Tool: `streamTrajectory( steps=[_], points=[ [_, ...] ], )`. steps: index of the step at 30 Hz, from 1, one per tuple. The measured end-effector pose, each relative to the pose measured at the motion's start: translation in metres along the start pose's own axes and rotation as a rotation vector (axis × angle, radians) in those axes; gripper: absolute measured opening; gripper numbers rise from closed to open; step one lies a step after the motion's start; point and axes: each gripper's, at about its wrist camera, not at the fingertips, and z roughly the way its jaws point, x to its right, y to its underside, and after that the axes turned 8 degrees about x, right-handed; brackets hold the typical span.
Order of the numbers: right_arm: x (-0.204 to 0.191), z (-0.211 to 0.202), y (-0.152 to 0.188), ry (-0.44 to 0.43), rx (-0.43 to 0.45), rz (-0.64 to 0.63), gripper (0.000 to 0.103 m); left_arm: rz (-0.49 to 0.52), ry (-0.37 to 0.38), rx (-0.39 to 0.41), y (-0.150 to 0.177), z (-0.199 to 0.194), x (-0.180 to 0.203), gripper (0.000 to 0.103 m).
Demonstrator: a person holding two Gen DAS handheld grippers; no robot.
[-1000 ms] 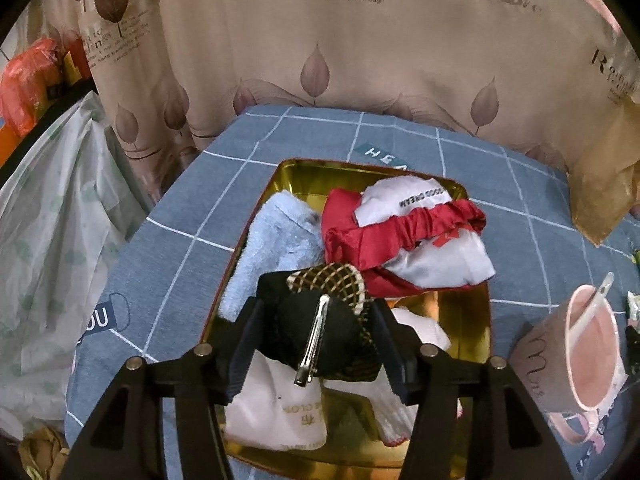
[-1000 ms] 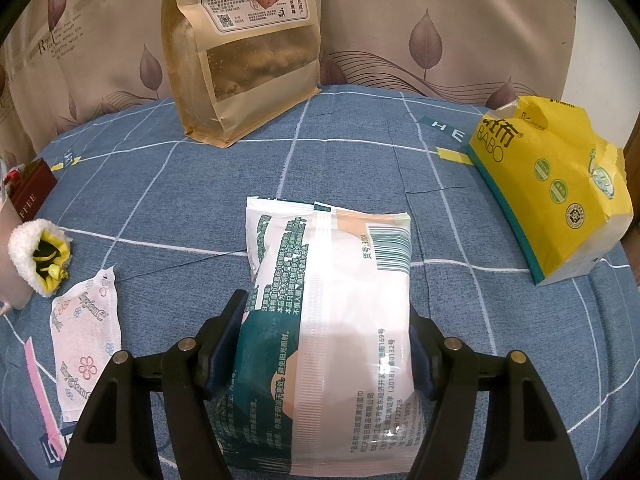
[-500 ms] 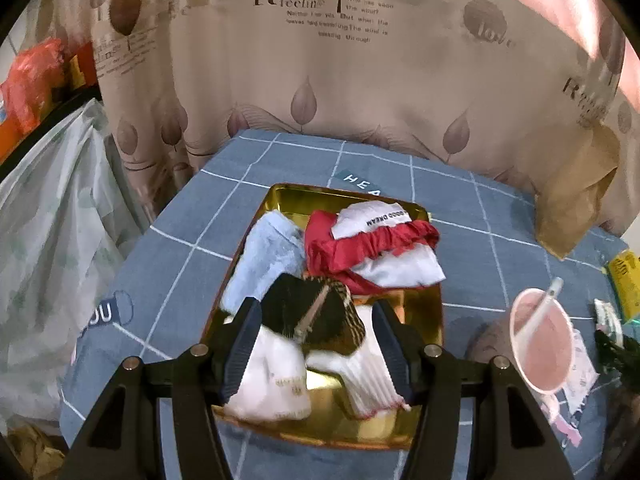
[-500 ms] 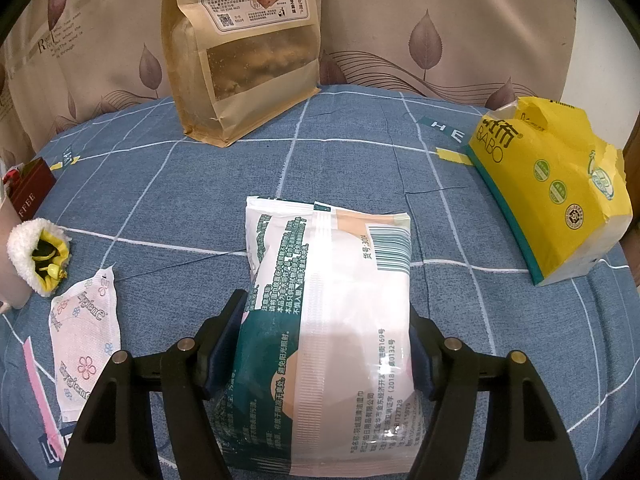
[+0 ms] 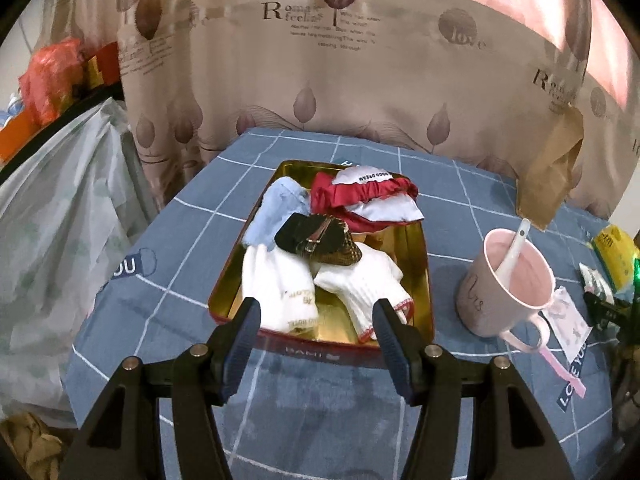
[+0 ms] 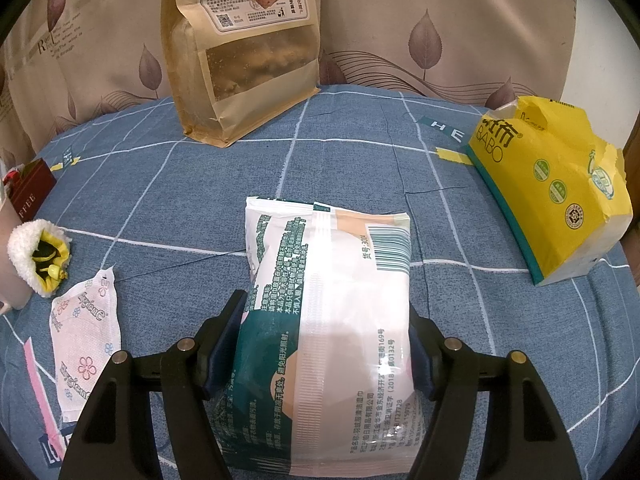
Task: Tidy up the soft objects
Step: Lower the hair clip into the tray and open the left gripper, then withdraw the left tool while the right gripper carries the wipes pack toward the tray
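A gold tray (image 5: 420, 276) on the blue checked cloth holds a black and brown hair piece with a clip (image 5: 318, 238), white socks (image 5: 280, 284), a light blue cloth (image 5: 276, 212) and a red and white fabric item (image 5: 366, 200). My left gripper (image 5: 318, 322) is open and empty, above the tray's near edge. My right gripper (image 6: 326, 334) is shut on a green and white wipes pack (image 6: 328, 320) that lies on the cloth. A fluffy white and yellow pouch (image 6: 38, 256) lies at the left of the right wrist view.
A pink mug with a spoon (image 5: 510, 284) stands right of the tray. A flowered sachet (image 6: 84, 340), a brown paper bag (image 6: 244, 48), a yellow tissue pack (image 6: 556, 192) and a red box (image 6: 28, 190) are on the cloth. A curtain hangs behind. Plastic bags (image 5: 60, 208) sit left.
My left gripper has let go of the black hair piece, which now lies in the tray, and has pulled back and up. The right gripper and wipes pack have not moved.
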Motion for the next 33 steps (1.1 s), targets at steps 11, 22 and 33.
streamTrajectory(
  steps=[11,22,33],
  points=[
    [0.000,-0.012,0.002,0.037,0.014,0.013,0.055,-0.066,-0.032,-0.022,0.007,0.008,-0.019,0.060],
    [-0.061,-0.061,-0.038,-0.056,0.116,-0.055,0.053,-0.170,-0.120,0.004,0.007,0.005,-0.049,0.060],
    [-0.212,-0.102,-0.072,-0.312,0.174,-0.259,0.053,-0.238,-0.162,0.036,0.006,-0.001,-0.067,0.060]
  ],
)
